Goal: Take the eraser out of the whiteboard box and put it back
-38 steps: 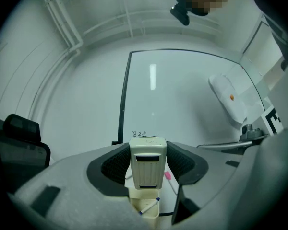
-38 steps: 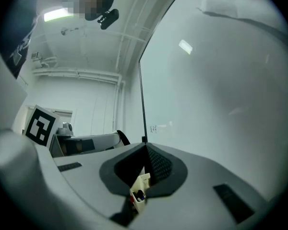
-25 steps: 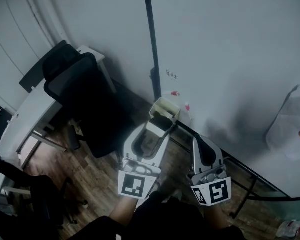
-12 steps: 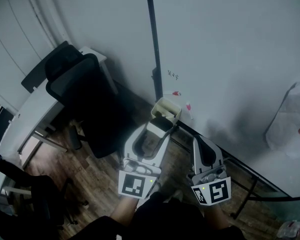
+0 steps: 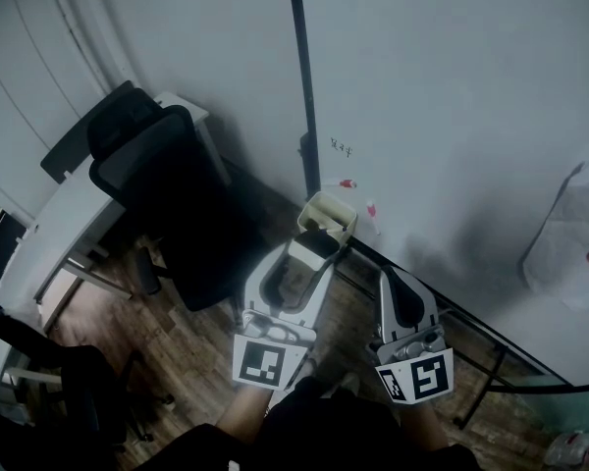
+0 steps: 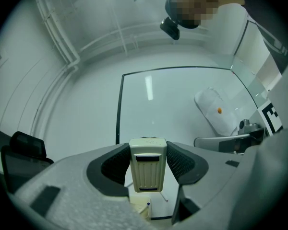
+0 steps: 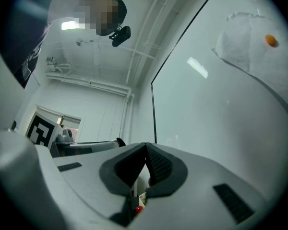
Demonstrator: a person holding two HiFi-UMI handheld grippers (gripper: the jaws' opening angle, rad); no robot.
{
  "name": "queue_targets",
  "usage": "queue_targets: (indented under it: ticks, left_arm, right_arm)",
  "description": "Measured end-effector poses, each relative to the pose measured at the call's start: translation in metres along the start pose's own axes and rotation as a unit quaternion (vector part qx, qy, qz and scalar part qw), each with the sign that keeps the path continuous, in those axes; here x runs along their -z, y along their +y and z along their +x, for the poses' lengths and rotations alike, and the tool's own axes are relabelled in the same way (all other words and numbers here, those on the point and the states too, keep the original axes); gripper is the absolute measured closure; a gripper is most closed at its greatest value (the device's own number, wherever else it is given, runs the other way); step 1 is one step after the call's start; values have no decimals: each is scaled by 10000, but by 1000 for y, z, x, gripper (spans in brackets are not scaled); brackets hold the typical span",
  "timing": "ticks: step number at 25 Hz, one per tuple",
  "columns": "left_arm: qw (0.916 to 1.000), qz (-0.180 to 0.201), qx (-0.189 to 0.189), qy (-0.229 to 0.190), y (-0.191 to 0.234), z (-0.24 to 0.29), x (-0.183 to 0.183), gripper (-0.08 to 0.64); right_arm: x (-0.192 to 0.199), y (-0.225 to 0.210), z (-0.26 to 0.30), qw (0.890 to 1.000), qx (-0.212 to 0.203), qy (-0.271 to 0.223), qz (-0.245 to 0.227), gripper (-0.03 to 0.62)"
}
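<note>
One whiteboard (image 5: 452, 116) fills the wall before you, and one black office chair (image 5: 167, 194) stands to its left. You hold two grippers. Your left gripper (image 6: 147, 163) is clamped on the single cream eraser (image 6: 147, 174); your right gripper (image 7: 145, 163) has its jaws pressed together on nothing. One whiteboard box (image 5: 326, 214) hangs on the board, and the eraser sits outside it, just beside its near rim.

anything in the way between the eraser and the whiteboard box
Nothing visible. The left claw is clamped on the eraser, close beside the open-topped whiteboard box, and no object sits across the gap between them. The right claw is shut and empty, off to the side of that path.
</note>
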State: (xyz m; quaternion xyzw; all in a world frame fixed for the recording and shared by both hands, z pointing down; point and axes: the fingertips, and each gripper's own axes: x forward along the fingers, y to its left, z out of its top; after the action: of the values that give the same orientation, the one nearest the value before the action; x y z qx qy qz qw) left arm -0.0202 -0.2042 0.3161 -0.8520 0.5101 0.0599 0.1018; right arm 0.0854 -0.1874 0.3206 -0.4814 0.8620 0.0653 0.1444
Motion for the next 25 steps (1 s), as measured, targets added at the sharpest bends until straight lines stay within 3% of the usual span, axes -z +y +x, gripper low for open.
queue_targets:
  ticks: [12, 25]
  left_arm:
    - [9996, 44, 167, 205, 15, 31, 29, 331]
    - [9984, -239, 347, 365, 37, 88, 76, 331]
  right_arm:
    - [27, -9, 21, 9996, 150, 220, -16, 591]
    - [65, -29, 63, 9981, 413, 452, 91, 591]
